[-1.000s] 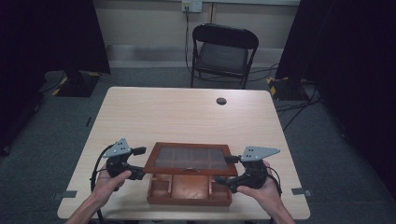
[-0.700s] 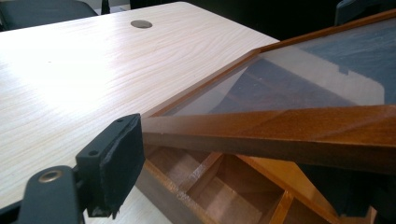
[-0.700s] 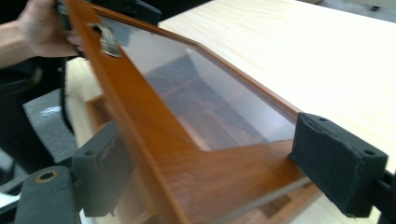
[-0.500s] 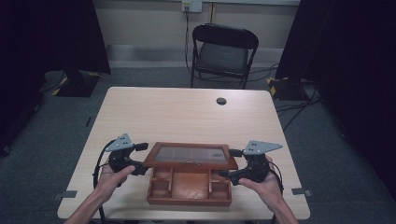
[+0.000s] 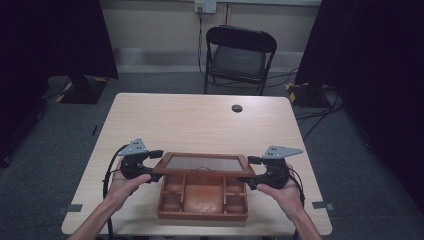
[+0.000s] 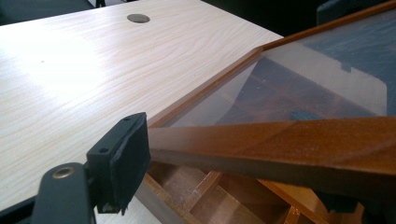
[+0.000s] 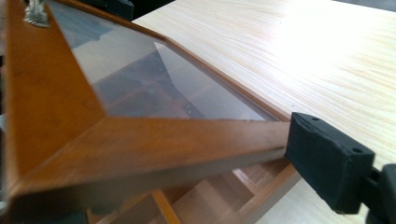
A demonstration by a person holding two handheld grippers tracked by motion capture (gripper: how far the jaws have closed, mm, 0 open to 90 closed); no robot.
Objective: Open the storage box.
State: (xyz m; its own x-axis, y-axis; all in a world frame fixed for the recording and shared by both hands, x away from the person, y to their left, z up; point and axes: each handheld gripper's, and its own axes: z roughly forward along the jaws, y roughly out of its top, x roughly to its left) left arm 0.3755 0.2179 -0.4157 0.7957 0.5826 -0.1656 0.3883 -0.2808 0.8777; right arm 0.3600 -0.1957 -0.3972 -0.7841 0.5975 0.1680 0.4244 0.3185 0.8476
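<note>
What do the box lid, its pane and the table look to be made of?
Lid frame: reddish-brown wood with visible grain and a satin varnish. Pane: clear glass or acrylic, see-through with soft reflections; which one is unclear. Table: pale wood-grain top, probably laminate, smooth with glare.

The box (image 5: pixel 202 205) is reddish-brown wood with a smooth, satin varnish. Its lid (image 5: pixel 205 164) has the same wooden frame around a clear, glossy pane (image 7: pixel 154 88) that throws reflections, and carries a small silvery metal clasp (image 7: pixel 35 14). The desk (image 5: pixel 200 120) is pale wood-grain laminate, smooth with a soft sheen. The gripper pads (image 6: pixel 128 158) look matt black, slightly rough plastic or rubber.
</note>
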